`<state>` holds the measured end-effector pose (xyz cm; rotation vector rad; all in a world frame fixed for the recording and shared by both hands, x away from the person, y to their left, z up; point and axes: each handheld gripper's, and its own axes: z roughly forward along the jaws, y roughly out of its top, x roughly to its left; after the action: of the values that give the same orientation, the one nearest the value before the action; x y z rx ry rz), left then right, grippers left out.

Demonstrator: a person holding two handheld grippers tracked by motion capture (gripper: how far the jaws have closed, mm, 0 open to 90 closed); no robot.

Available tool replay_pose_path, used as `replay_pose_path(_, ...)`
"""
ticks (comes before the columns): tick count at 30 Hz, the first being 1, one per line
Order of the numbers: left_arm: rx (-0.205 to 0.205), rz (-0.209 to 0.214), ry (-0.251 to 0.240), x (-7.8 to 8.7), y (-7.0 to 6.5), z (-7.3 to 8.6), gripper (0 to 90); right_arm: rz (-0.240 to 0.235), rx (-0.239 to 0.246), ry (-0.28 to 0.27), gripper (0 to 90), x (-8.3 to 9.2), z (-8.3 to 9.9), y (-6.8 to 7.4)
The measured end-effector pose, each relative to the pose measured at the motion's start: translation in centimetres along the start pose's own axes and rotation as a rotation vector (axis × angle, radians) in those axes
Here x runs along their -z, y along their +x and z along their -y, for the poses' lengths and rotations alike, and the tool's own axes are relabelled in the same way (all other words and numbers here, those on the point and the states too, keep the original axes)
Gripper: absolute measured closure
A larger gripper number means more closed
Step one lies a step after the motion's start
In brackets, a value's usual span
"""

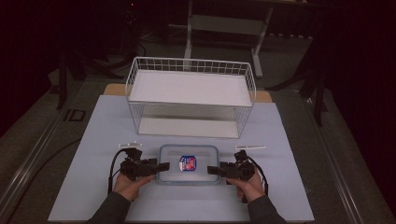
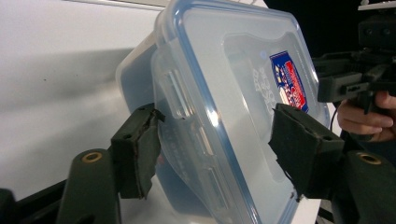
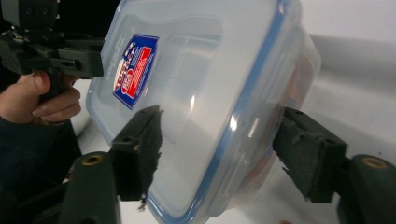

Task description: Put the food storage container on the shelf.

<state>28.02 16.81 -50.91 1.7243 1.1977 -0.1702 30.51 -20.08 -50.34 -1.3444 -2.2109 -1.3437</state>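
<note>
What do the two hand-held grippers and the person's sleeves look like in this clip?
Both the left hand-held gripper and the right hand-held gripper are black, blocky tools, each trailing a black cable. Their jaws end in dark rectangular pads with worn, frayed edges, mounted on arms with brass-coloured rivets. The person wears dark long sleeves.

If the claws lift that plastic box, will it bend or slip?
The box looks like hard clear plastic with a clipped lid, so it probably stays stiff. Its shiny sides may be slippery. With the left claw and right claw at opposite ends, it should lift level. It seems light.
</note>
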Motion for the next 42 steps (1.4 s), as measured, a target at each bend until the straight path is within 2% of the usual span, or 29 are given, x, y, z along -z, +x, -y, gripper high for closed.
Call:
replay_pose_path(4, -0.009, 0.001, -0.004, 0.6, -0.4, 0.3, 40.0, -0.006, -0.010, 0.011, 39.0, 0.4, 0.2, 0.2)
replay_pose_path(7, -0.021, 0.009, -0.010, 1.1, -0.7, 0.8, 42.9, -0.031, -0.020, 0.003, 45.3, 1.0, 0.6, 0.2)
replay_pose_path(11, -0.027, 0.011, -0.011, 1.4, -0.9, 1.0, 44.5, -0.053, -0.028, -0.008, 48.1, 1.4, 0.9, 0.1)
replay_pose_path(16, -0.008, 0.028, -0.020, 1.8, -0.9, 1.4, 47.6, -0.073, -0.035, -0.008, 51.3, 1.6, 1.1, 0.0)
replay_pose_path(18, -0.019, 0.025, -0.020, 1.8, -1.0, 1.4, 47.6, -0.081, -0.037, -0.008, 51.7, 1.7, 1.2, 0.0)
replay_pose_path(25, -0.038, -0.003, -0.018, 1.9, -1.5, 1.5, 47.3, -0.060, -0.024, -0.009, 51.3, 1.8, 1.3, 0.4)
replay_pose_path(29, -0.034, -0.002, -0.016, 1.9, -1.5, 1.4, 47.3, -0.052, -0.032, -0.010, 51.4, 1.8, 1.4, 0.7)
replay_pose_path(42, -0.039, 0.003, -0.013, 2.1, -1.6, 1.3, 47.7, -0.037, -0.008, -0.043, 51.5, 2.0, 1.4, 1.2)
